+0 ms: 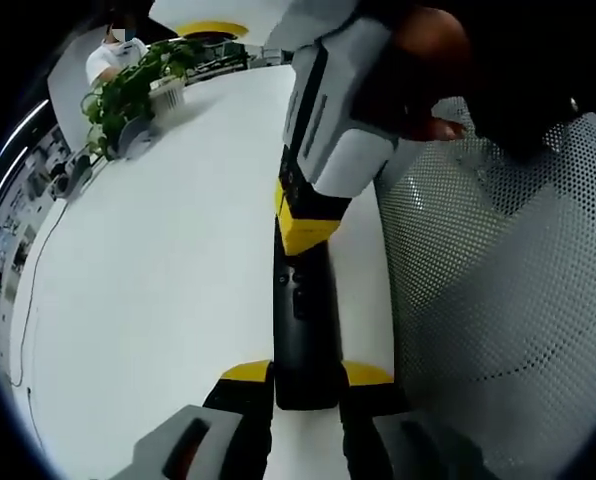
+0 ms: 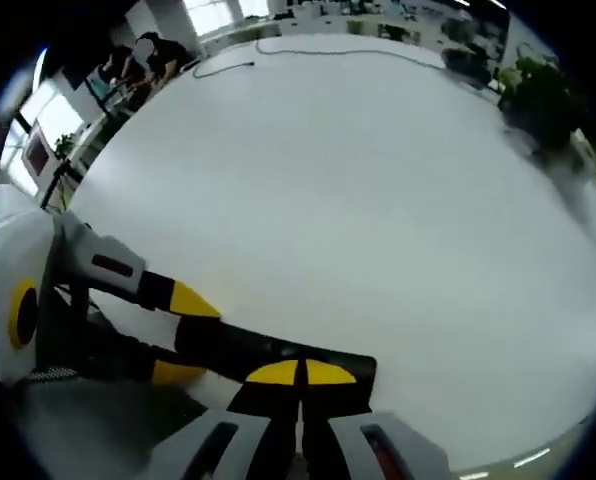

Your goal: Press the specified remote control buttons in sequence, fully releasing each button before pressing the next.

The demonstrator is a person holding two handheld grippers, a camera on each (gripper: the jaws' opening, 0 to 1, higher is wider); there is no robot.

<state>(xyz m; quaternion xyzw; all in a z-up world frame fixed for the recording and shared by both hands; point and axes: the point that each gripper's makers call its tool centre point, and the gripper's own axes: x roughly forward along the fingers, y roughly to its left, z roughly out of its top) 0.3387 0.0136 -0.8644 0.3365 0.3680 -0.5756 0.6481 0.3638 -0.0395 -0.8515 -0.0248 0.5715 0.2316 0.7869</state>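
left gripper [image 1: 305,385] grips the near end of the black remote [image 1: 303,320] w/ yellow tips, flat on white worktop [image 1: 158,290]. right gripper [image 2: 300,373] has tips closed together, pressing on the remote [image 2: 268,352] (plant [image 1: 133,85] at far edge).

Open white table [image 1: 158,280] leftward; potted plant [image 1: 138,80] far off, mesh chair [image 1: 498,280] close right.
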